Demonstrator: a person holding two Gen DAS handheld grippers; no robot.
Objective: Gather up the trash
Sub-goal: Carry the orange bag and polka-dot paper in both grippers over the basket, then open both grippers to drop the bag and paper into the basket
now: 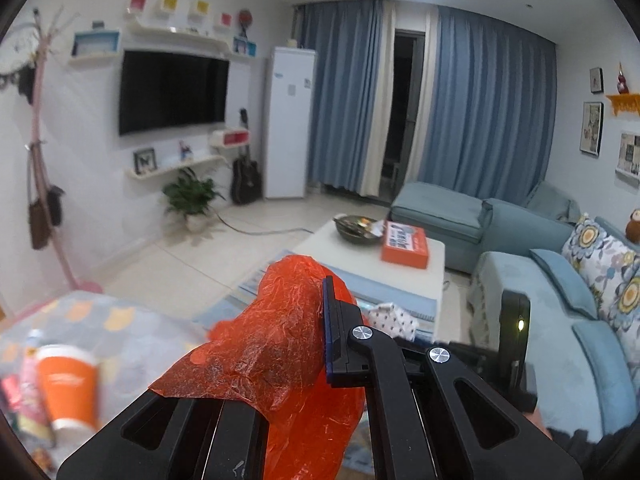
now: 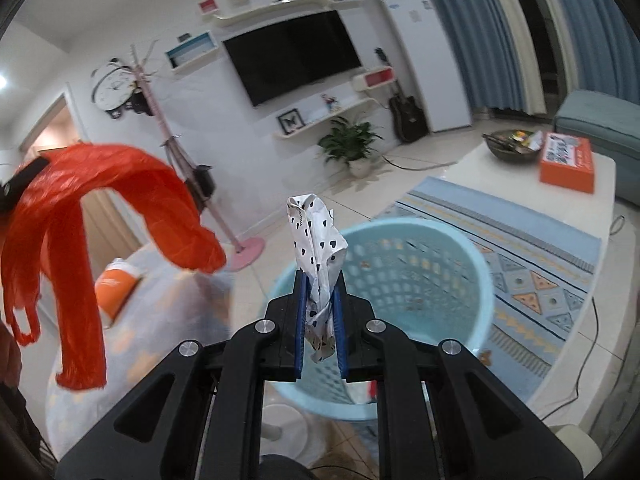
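My left gripper (image 1: pixel 320 320) is shut on a crumpled red plastic bag (image 1: pixel 272 344), which covers its left finger; the bag also hangs at the left of the right wrist view (image 2: pixel 80 248). My right gripper (image 2: pixel 320 312) is shut on a white wrapper with dark heart spots (image 2: pixel 318 256) and holds it above a light blue plastic basket (image 2: pixel 480 292). The wrapper also shows in the left wrist view (image 1: pixel 394 320). An orange paper cup (image 1: pixel 70 388) and other blurred trash lie on a round table with a patterned cloth (image 1: pixel 100 320) at lower left.
A white coffee table (image 1: pixel 420 276) holds an orange box (image 1: pixel 404 244) and a dark bowl (image 1: pixel 356 228). A blue sofa (image 1: pixel 560 320) is on the right. A patterned rug (image 2: pixel 520 248) lies under the basket. A pink coat stand (image 2: pixel 240 248) stands behind the round table.
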